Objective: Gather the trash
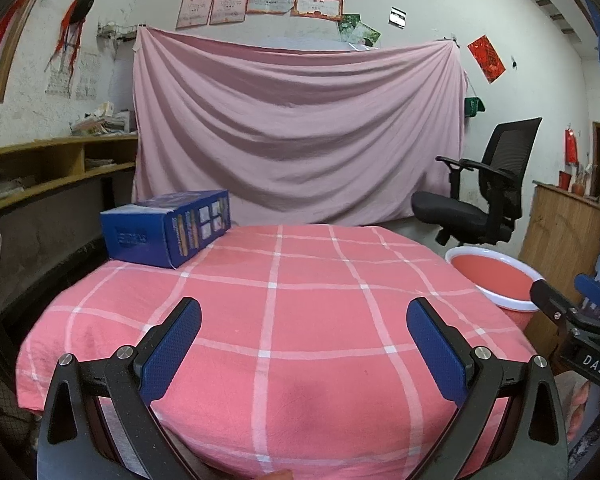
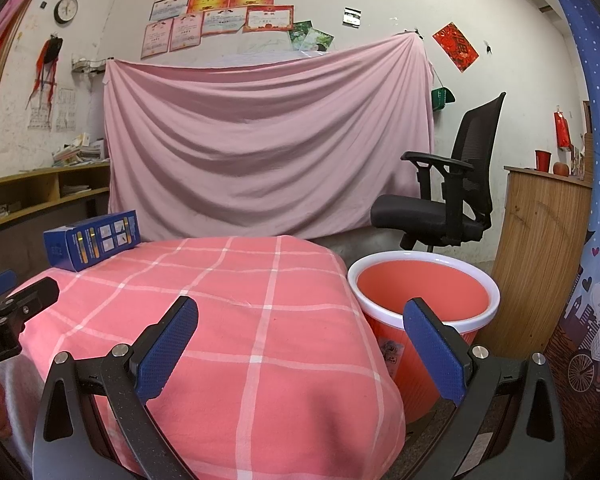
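A blue cardboard box [image 1: 168, 227] lies on the far left corner of the table with the pink checked cloth [image 1: 300, 280]; it also shows in the right wrist view [image 2: 90, 239]. A red bin with a white rim [image 2: 422, 300] stands on the floor to the table's right, also seen in the left wrist view [image 1: 496, 278]. My left gripper [image 1: 304, 344] is open and empty above the table's near edge. My right gripper [image 2: 300, 344] is open and empty above the table's near right corner, beside the bin.
A black office chair [image 2: 444, 200] stands behind the bin. A wooden cabinet [image 2: 540, 248] is at the right, wooden shelves [image 1: 52, 168] at the left. A pink sheet [image 1: 296, 128] hangs on the back wall.
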`<state>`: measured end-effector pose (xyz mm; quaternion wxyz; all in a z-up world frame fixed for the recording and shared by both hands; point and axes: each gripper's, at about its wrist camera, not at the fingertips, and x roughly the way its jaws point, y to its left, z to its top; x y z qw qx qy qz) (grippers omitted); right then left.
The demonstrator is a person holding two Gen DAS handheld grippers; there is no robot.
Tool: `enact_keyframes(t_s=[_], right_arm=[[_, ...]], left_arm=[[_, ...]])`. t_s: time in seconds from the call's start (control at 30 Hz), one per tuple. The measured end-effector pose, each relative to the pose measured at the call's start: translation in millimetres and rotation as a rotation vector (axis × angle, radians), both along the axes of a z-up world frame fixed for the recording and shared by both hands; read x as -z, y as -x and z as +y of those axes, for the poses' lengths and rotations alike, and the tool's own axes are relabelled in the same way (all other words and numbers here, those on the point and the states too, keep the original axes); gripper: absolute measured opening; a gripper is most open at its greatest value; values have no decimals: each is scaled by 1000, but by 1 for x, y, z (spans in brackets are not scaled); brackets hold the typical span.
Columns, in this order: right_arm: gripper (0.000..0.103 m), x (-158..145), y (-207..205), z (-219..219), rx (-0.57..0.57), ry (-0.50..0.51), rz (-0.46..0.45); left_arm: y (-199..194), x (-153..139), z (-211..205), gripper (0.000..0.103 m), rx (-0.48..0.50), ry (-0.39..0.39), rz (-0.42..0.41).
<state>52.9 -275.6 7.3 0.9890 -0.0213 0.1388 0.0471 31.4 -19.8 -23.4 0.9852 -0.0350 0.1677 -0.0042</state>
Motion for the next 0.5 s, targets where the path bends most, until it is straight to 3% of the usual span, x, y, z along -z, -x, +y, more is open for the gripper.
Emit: enact_keyframes(t_s=[0.5], right_arm=[[103, 4, -1, 1, -4, 5, 10]], left_arm=[[-1, 1, 2, 101, -19, -21, -9]])
